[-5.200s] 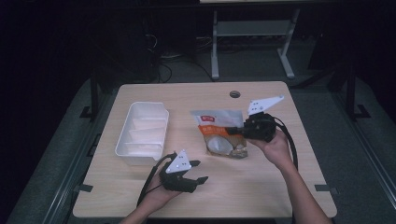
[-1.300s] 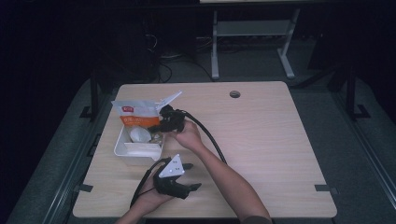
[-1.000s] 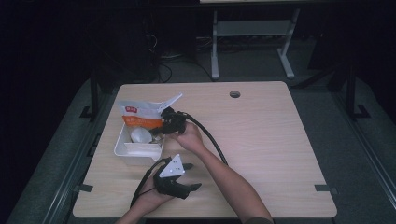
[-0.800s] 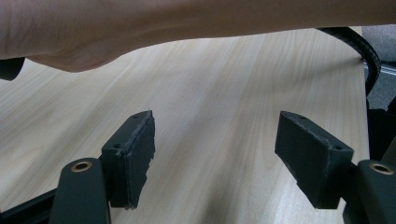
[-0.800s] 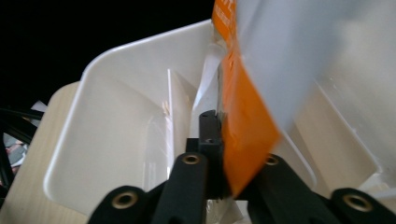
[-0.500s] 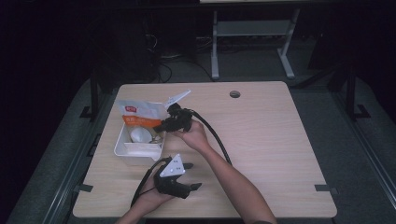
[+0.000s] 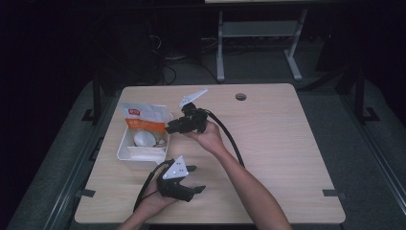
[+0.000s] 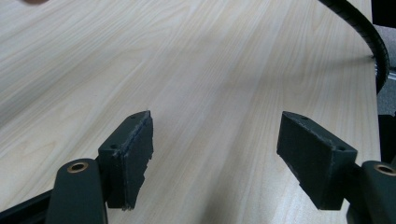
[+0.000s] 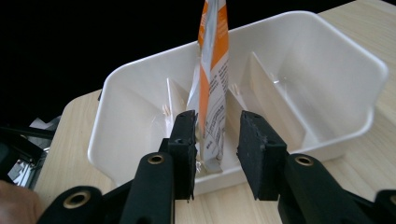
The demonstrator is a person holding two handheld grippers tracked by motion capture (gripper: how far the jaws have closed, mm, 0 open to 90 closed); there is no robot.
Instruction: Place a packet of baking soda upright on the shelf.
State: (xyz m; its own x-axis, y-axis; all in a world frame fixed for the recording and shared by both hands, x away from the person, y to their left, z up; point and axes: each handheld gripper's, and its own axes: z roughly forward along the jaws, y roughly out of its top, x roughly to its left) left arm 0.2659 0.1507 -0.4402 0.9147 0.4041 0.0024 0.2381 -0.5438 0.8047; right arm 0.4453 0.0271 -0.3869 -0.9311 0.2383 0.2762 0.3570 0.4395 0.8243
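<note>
From the high view, a wooden table stands in a dark room. A white tray sits near the table's left edge, and an orange and white pouch lies across its far end, with a pale round thing in the tray just in front of it. The right tool reaches over from the right, its tips at the tray's right rim beside the pouch, and the right hand grips its body. A thick black cable runs from it back along the forearm. The left tool rests on the table near the front edge, just in front of the tray, held by the left hand; its jaws point to the right and stand apart with nothing between them.

In the left gripper view, the left tool has its two black jaws spread wide over bare table. The ribbed cable curves past the upper right corner.

In the right gripper view, the right tool looks into the tray, which is split by thin upright walls into compartments. The pouch stands on edge inside the tray, its lower end between the jaws. The left jaw seems to touch it, while a clear gap shows between the pouch and the right jaw, so the jaws are partly spread and not pinching it.
</note>
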